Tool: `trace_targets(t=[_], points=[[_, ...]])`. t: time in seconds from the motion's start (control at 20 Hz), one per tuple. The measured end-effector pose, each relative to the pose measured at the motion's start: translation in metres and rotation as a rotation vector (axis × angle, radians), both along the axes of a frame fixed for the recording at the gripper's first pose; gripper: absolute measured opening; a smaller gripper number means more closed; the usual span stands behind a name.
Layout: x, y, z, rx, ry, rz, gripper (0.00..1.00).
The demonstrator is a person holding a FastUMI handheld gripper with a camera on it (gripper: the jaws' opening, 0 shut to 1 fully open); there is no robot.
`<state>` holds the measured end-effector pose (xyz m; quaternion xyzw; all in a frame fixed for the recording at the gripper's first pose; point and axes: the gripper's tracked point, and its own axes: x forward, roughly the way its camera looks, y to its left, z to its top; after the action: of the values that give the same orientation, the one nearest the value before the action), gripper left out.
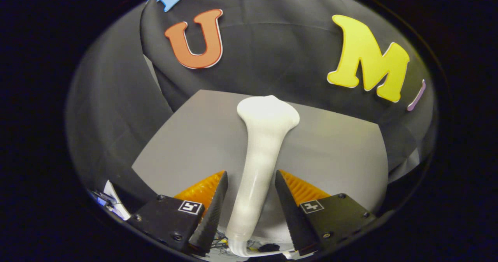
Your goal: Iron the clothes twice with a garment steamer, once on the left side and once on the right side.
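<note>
Loosely, claw astride steamer.

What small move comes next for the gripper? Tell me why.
Probably close the fingers on the white plastic garment steamer. Its slim handle stands between them with a gap on each side, so the gripper is open and nothing is held. The flared head lies beyond them over the grey surface.

The white steamer stands between the gripper fingers and fills most of the gap, with thin slivers free either side. Beyond it, the grey garment lies flat and unobstructed on both sides.
</note>
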<state>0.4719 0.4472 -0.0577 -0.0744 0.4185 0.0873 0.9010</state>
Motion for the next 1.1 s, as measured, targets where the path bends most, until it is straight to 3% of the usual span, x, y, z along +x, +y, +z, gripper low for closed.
trace_targets(t=[0.4,0.8,1.1], points=[[0.011,0.002,-0.012,-0.01,-0.038,-0.067,0.61],[0.012,0.008,-0.011,0.061,-0.081,-0.088,0.34],[0.003,0.005,0.023,0.113,-0.169,-0.077,0.3]])
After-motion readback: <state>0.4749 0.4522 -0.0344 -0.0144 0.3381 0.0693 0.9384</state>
